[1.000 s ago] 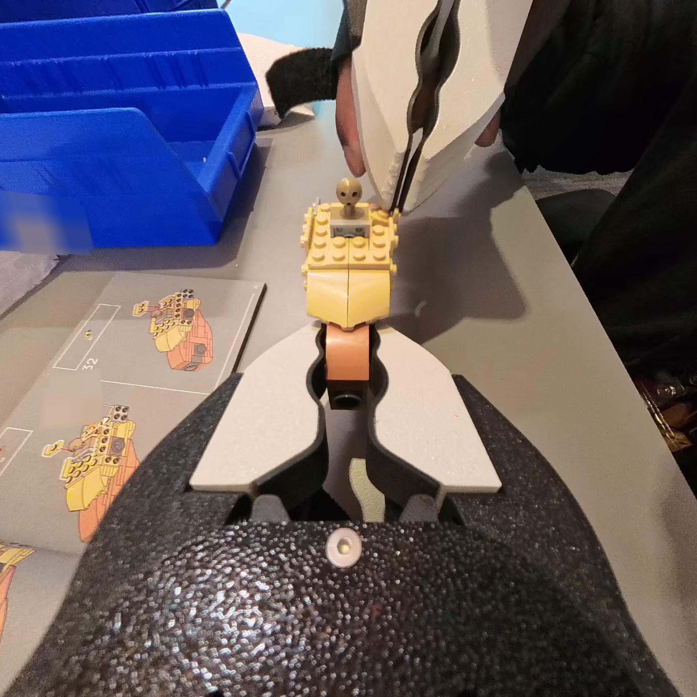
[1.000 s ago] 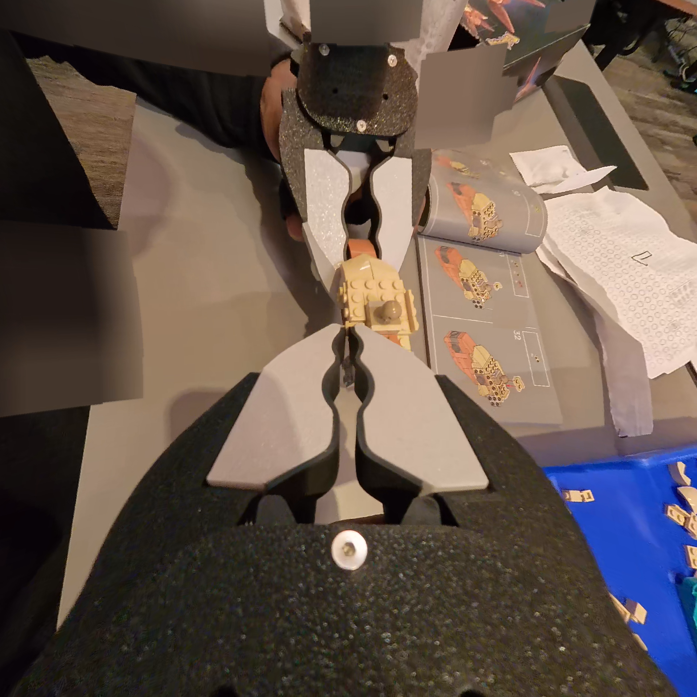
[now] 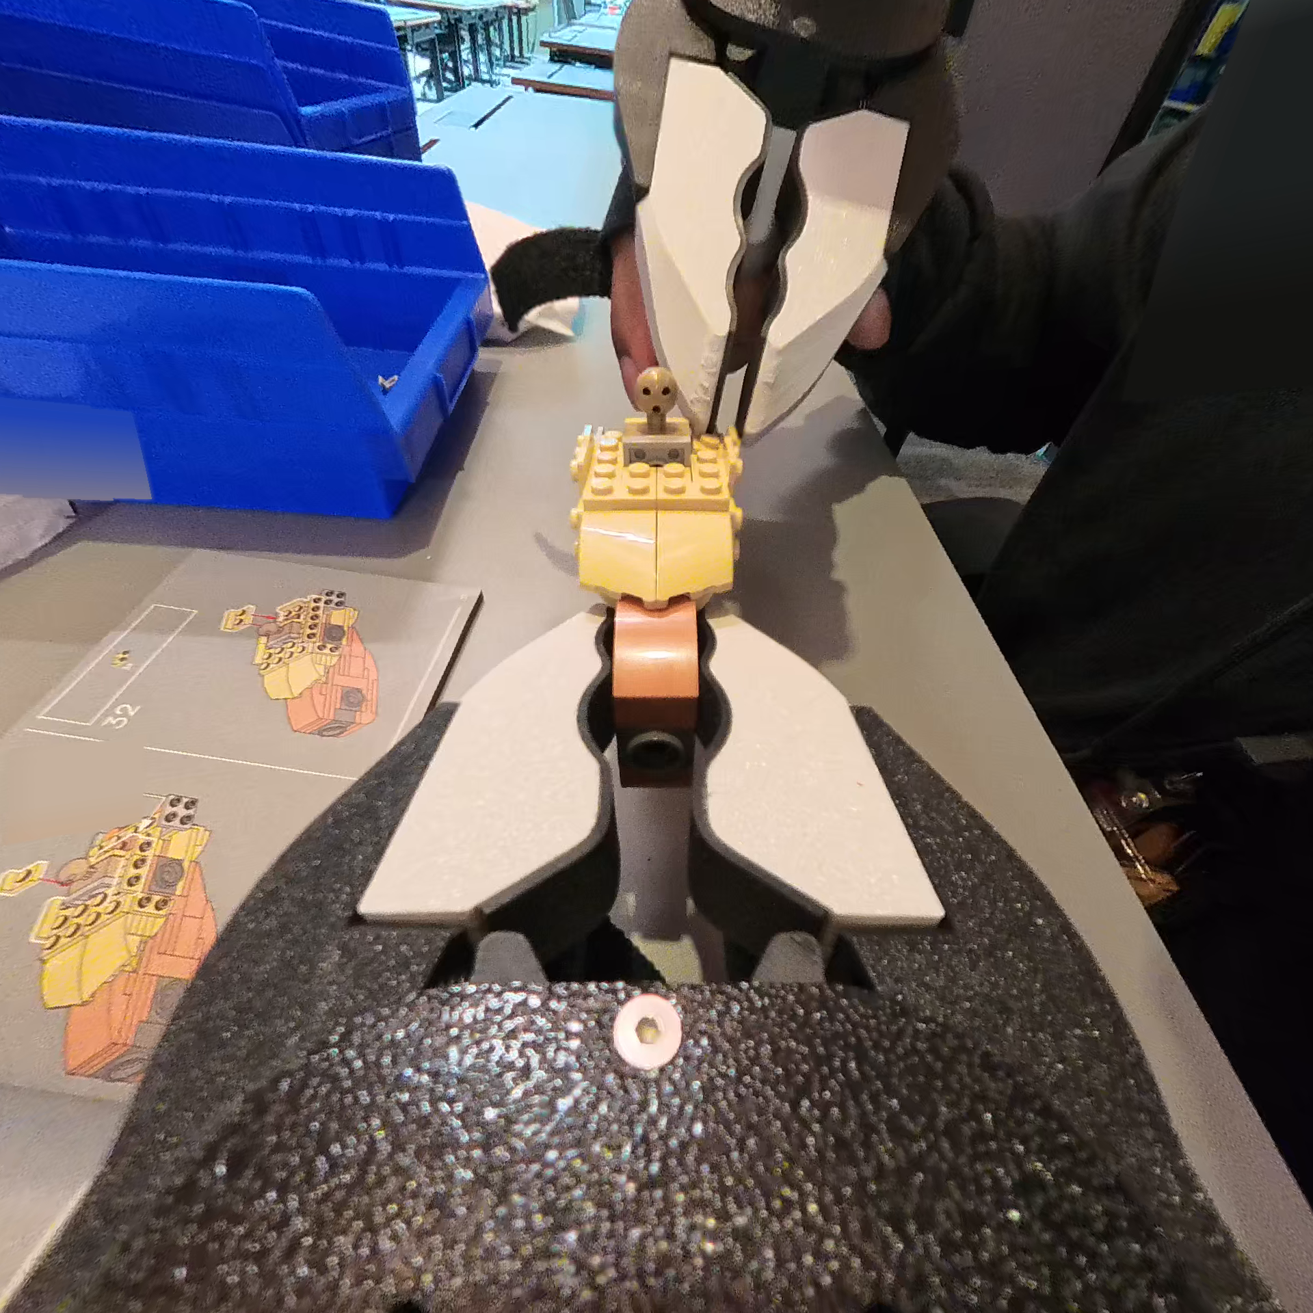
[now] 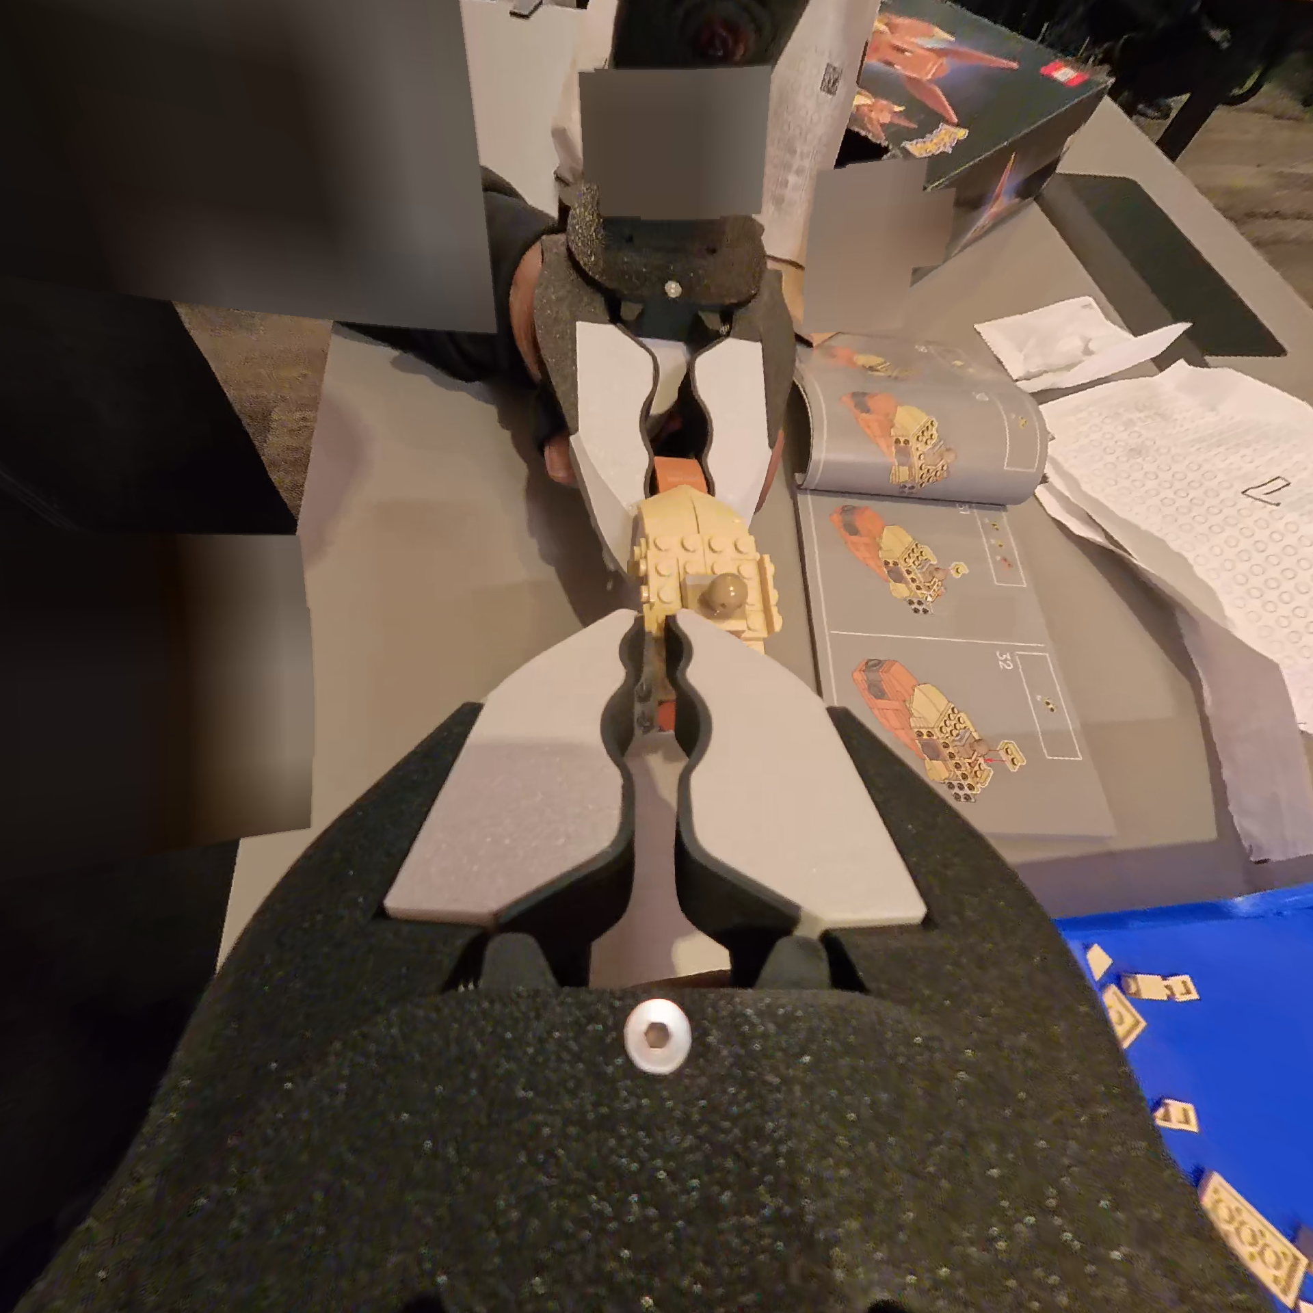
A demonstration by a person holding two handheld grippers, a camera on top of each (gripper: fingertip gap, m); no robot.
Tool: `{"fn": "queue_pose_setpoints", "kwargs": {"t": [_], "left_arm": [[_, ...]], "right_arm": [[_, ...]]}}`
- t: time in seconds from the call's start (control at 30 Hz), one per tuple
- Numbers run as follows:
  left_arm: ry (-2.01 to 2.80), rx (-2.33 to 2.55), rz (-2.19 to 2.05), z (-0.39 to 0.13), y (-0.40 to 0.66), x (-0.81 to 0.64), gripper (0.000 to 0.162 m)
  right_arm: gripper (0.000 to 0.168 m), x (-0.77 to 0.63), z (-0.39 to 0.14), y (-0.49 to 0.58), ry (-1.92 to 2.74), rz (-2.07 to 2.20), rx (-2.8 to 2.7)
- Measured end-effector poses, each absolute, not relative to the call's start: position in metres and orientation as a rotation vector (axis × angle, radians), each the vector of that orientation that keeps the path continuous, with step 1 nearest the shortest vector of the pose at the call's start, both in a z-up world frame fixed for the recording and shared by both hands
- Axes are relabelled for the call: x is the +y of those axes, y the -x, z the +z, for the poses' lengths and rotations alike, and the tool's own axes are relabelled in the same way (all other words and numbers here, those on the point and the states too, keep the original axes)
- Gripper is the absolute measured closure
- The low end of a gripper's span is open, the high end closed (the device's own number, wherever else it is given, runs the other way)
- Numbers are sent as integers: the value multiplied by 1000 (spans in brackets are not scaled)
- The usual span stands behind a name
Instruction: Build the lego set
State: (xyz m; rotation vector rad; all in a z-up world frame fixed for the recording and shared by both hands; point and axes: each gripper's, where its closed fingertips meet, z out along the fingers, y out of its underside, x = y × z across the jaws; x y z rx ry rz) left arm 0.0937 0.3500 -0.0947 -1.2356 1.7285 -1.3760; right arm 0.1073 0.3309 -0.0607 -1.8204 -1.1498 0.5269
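Lego model [image 3: 657, 526] clamped in left tongs [image 3: 655, 625]; right tongs [image 4: 657, 632] seemingly pinching its rear.

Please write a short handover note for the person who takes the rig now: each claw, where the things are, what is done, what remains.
Left claw: shut on the orange end of the lego model, holding it steady at the grey table.
Right claw: shut on a thin dark piece, at the tan end of the model beside the round knob.
Instruction booklet lies open next to the model; loose tan parts sit in the blue bin.
Done: tan studded top and knob are on.
Left: seat the dark piece, then follow the booklet; whether it is attached I cannot tell.
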Motion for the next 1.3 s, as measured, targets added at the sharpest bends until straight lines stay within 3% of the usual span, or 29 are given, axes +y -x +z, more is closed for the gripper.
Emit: {"fn": "queue_pose_setpoints", "kwargs": {"t": [1.3], "left_arm": [[1267,1640,-1515,-84,-94,351,144]], "right_arm": [[153,341,-45,-109,1760,397,-1067]]}}
